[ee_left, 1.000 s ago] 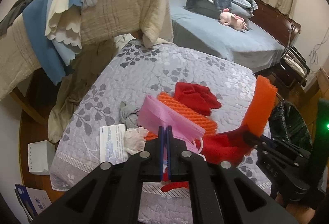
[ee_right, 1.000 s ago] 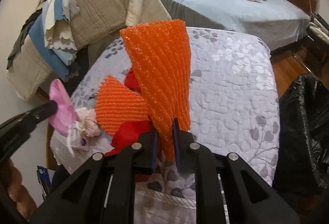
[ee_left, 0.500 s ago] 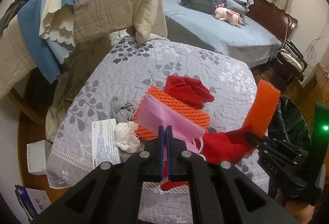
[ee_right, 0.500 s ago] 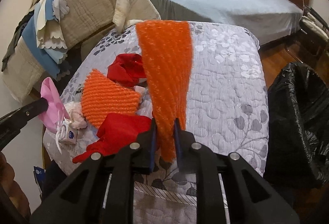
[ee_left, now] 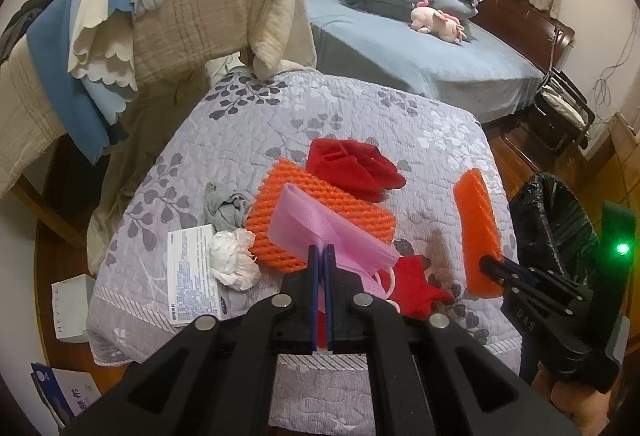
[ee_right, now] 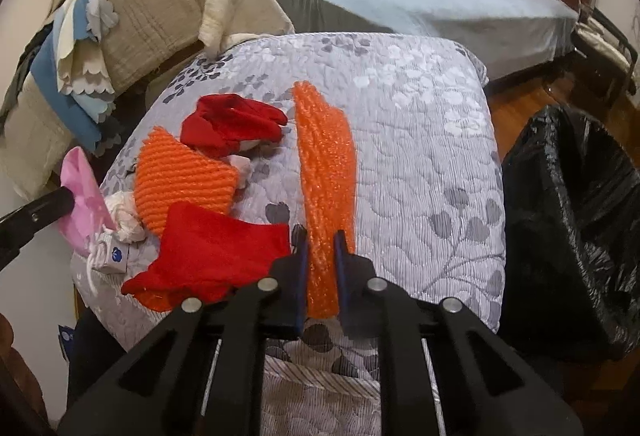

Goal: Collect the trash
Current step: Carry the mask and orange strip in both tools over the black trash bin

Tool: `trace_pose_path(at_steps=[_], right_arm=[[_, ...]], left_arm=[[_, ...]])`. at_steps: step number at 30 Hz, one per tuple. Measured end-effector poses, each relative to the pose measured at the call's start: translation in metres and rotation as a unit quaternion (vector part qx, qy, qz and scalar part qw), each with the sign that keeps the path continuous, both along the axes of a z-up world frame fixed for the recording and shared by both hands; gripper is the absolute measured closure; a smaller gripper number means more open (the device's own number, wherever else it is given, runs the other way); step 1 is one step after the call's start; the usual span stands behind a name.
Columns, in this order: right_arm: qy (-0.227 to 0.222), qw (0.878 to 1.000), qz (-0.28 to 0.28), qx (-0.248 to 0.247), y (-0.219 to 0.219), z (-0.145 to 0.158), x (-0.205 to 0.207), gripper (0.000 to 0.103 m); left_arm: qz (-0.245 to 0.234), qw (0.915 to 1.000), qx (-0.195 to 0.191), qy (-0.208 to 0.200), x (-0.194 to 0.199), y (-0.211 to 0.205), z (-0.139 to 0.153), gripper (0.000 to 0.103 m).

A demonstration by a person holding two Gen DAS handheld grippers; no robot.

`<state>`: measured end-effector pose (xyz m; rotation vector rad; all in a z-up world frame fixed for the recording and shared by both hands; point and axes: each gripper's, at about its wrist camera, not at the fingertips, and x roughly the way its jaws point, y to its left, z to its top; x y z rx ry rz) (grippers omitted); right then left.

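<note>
My left gripper [ee_left: 320, 248] is shut on a pink face mask [ee_left: 312, 220], held just above the quilted bed [ee_left: 360, 116]; from the right wrist view the mask [ee_right: 80, 188] shows at the left. My right gripper [ee_right: 320, 236] has its jaws closing on the near end of a long orange foam net [ee_right: 326, 156], which lies flat along the quilt; it [ee_left: 478, 220] also shows in the left wrist view. A second orange net [ee_right: 180, 176], two red cloths [ee_right: 228, 128] [ee_right: 216, 252], a white tissue wad [ee_left: 232, 260] and a grey wad [ee_left: 224, 208] lie between the grippers.
A black trash bag [ee_right: 568, 216] stands open on the floor right of the bed. A printed leaflet [ee_left: 192, 276] lies near the front left corner. Blankets drape over a rail [ee_left: 180, 16] at the back left; a blue bed [ee_left: 400, 48] is behind.
The orange foam net stood upright in my right gripper; now it lies down on the quilt and the gripper sits lower. The left gripper still holds the pink mask in place.
</note>
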<state>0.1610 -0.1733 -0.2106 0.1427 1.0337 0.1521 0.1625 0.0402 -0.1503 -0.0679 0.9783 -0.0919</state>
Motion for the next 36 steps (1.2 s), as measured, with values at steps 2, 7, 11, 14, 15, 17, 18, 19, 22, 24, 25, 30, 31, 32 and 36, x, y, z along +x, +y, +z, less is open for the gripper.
trace_pose_path(at_steps=[2, 7, 11, 14, 15, 17, 18, 19, 22, 24, 25, 30, 31, 32, 36], right_arm=[[-0.008, 1.000, 0.000, 0.005, -0.001, 0.005, -0.002, 0.093], [-0.025, 1.000, -0.004, 0.006, -0.004, 0.026, -0.005, 0.094], [-0.033, 0.999, -0.012, 0.010, -0.012, 0.039, -0.011, 0.094], [-0.036, 0.999, -0.017, 0.006, -0.016, 0.047, -0.019, 0.094], [-0.037, 0.999, -0.020, 0.006, -0.018, 0.050, -0.021, 0.094], [-0.041, 0.999, -0.026, 0.010, -0.024, 0.055, -0.027, 0.094], [-0.043, 0.999, -0.029, 0.009, -0.027, 0.057, -0.029, 0.094], [-0.045, 0.998, -0.033, 0.009, -0.031, 0.061, -0.032, 0.094], [-0.051, 0.998, -0.042, 0.008, -0.041, 0.068, -0.038, 0.094], [-0.053, 0.997, -0.047, 0.007, -0.047, 0.071, -0.041, 0.094], [-0.055, 0.997, -0.050, 0.005, -0.053, 0.073, -0.043, 0.094], [-0.057, 0.996, -0.063, -0.005, -0.075, 0.076, -0.051, 0.094], [-0.057, 0.996, -0.067, -0.008, -0.084, 0.077, -0.053, 0.094], [-0.058, 0.996, -0.071, -0.010, -0.089, 0.077, -0.055, 0.094], [-0.060, 0.994, -0.094, -0.023, -0.120, 0.079, -0.062, 0.094]], left_arm=[[-0.001, 1.0000, 0.001, 0.001, 0.000, -0.001, 0.000, 0.100], [-0.003, 1.0000, -0.002, -0.002, -0.002, -0.004, 0.003, 0.100], [-0.009, 0.9999, -0.001, -0.008, -0.008, -0.011, 0.008, 0.100], [-0.016, 0.9998, -0.001, -0.011, -0.013, -0.019, 0.014, 0.100], [-0.019, 0.9997, -0.001, -0.012, -0.014, -0.022, 0.016, 0.100], [-0.023, 0.9996, 0.000, -0.015, -0.016, -0.026, 0.020, 0.100], [-0.026, 0.9995, 0.001, -0.017, -0.017, -0.029, 0.022, 0.100], [-0.029, 0.9994, 0.000, -0.019, -0.019, -0.032, 0.023, 0.100], [-0.035, 0.9992, 0.002, -0.021, -0.022, -0.043, 0.027, 0.100], [-0.039, 0.9990, 0.002, -0.021, -0.024, -0.049, 0.029, 0.100], [-0.041, 0.9989, 0.004, -0.022, -0.025, -0.055, 0.030, 0.100], [-0.055, 0.9979, 0.019, -0.030, -0.029, -0.086, 0.035, 0.100], [-0.059, 0.9976, 0.018, -0.030, -0.029, -0.093, 0.036, 0.100], [-0.065, 0.9973, 0.017, -0.030, -0.029, -0.100, 0.036, 0.100], [-0.086, 0.9958, 0.013, -0.029, -0.028, -0.129, 0.036, 0.100]])
